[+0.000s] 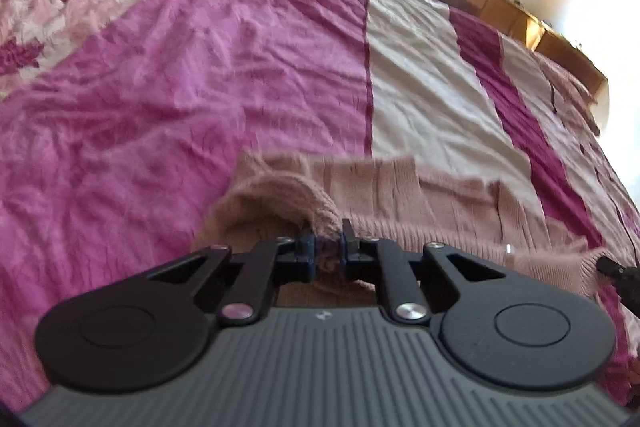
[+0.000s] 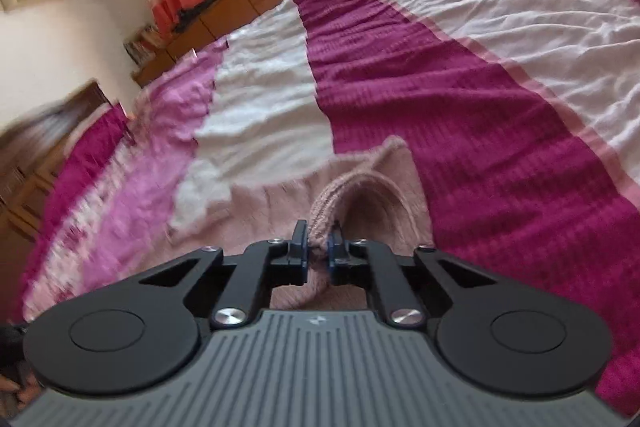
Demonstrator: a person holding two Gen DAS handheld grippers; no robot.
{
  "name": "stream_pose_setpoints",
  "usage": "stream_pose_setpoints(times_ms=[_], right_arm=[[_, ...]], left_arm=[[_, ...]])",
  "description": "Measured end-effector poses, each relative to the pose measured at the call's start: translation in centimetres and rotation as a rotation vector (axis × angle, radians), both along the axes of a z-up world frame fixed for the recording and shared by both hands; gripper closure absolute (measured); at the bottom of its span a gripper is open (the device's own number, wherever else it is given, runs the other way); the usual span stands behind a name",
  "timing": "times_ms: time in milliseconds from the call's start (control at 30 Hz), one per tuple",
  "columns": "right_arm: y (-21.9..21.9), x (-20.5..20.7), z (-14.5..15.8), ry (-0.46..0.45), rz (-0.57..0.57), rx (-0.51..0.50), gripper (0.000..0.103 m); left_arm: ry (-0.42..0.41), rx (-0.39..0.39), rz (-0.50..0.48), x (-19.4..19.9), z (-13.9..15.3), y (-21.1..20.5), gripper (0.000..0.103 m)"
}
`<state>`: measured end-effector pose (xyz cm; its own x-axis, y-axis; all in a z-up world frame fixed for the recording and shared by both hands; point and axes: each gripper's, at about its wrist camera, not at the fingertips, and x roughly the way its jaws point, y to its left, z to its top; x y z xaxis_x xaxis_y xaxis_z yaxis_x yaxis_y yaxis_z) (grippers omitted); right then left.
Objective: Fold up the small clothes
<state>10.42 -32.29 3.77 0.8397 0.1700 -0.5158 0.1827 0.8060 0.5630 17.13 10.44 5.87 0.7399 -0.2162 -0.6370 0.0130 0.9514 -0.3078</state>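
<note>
Dusty-pink ribbed knit garment (image 1: 400, 195), rumpled on the bed, edges pinched up in both jaws

The left gripper (image 1: 327, 241) has its two fingers pressed together on a bunched fold of the pink knit garment (image 1: 400, 187), and the right gripper (image 2: 319, 241) is likewise clamped on a ribbed edge of it, both pointing forward and low.

My right tongs (image 2: 318, 241) pinching pink knit

My tongs clamp a ribbed edge of the dusty-pink knitted garment (image 2: 360, 195), which lies on the bed's magenta-and-white striped bedspread (image 2: 440, 67).
</note>
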Motion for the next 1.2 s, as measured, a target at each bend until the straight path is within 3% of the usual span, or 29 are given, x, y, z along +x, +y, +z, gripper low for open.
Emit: stream_pose_setpoints(times_ms=[267, 567, 700, 767, 967, 1200], right_arm=[[0.1, 3.7, 2.0, -0.028, -0.008, -0.086, 0.094], [0.0, 8.0, -0.6, 0.091, -0.085, -0.121, 0.091], [-0.6, 8.1, -1.1, 0.089, -0.114, -0.093, 0.067], [-0.7, 7.7, -0.7, 0.074, -0.121, -0.116, 0.044], [-0.6, 6.2, 0.7, 0.03, -0.091, -0.126, 0.038], [0.1, 3.0, 1.8, 0.014, -0.055, -0.145, 0.034]], left_arm=[[0.0, 0.014, 0.06, 3.6, 0.7, -0.1, 0.09], [0.075, 0.074, 0.076, 7.2, -1.3, -1.0, 0.084], [0.058, 0.048, 0.063, 7.1, -1.0, -0.6, 0.072], [0.042, 0.066, 0.071, 7.0, -0.6, -0.4, 0.061], [0.019, 0.102, 0.067, 6.3, 0.7, -0.5, 0.059], [0.018, 0.207, 0.036, 4.7, 1.4, -0.7, 0.058]])
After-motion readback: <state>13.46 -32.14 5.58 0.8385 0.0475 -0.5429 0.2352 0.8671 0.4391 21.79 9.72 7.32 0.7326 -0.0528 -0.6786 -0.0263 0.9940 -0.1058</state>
